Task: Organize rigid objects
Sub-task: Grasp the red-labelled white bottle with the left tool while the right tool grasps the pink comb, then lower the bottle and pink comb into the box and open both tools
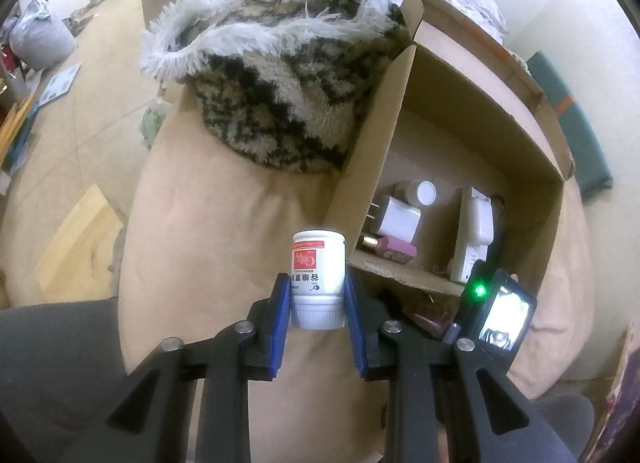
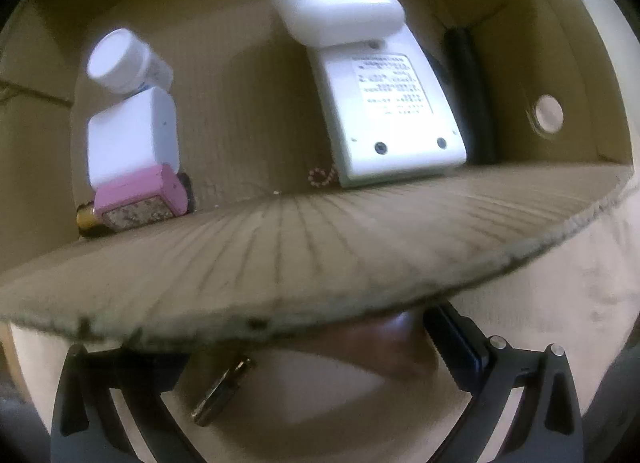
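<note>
My left gripper [image 1: 317, 283] is shut on a white bottle with a red label [image 1: 318, 259], held upside down, its ribbed cap between the blue pads, above a beige cushion [image 1: 224, 231]. To its right stands an open cardboard box [image 1: 372, 167]. Inside lie a white plug charger [image 2: 128, 135], a small white bottle [image 2: 124, 59], a pink block [image 2: 140, 191] and a white device [image 2: 380, 103]. My right gripper [image 2: 300, 347] stands wide open below the box's front flap [image 2: 280, 255], which hides its fingertips. A brown object [image 2: 400, 347] and a brass-coloured piece [image 2: 222, 391] lie between its jaws, untouched by the pads.
A furry black-and-white garment [image 1: 280, 83] lies against the box's left wall. A black cable [image 2: 468, 83] runs behind the white device. The right gripper's camera screen [image 1: 504, 315] shows at the box's near corner. On the floor at left are a wooden board [image 1: 76, 235] and bags [image 1: 36, 35].
</note>
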{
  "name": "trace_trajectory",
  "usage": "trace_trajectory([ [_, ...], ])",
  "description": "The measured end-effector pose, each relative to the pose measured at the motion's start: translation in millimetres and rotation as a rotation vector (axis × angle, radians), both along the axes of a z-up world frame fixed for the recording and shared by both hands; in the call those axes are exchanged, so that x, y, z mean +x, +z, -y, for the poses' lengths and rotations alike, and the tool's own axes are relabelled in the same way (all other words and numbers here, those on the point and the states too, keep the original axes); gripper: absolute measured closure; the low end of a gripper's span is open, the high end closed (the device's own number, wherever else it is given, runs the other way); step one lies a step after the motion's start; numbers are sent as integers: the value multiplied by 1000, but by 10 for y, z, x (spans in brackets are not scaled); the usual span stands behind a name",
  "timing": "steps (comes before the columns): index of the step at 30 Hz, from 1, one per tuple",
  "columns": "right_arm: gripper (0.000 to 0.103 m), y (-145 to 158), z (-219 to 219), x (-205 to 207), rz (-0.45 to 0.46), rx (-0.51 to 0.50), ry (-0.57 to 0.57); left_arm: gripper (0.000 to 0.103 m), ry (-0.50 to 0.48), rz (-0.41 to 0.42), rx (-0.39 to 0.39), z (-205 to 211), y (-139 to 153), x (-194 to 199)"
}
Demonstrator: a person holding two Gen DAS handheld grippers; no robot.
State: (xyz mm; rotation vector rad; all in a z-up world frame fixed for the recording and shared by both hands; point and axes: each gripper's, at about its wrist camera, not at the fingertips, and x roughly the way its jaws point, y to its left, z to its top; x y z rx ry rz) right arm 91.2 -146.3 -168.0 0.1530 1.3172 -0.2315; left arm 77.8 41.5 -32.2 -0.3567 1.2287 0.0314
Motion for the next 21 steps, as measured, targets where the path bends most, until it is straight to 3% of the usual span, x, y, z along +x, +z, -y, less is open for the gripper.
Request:
trace_trajectory([
  [8, 5, 110, 65, -123, 50, 57, 86, 79, -18, -6, 17, 72, -40, 27],
  [17, 5, 437, 509, -319, 78, 157, 101, 79, -53, -14, 61, 168, -105, 38],
  [21, 5, 541, 476, -475, 89, 207, 108, 79, -73, -9, 84, 224, -123, 36],
])
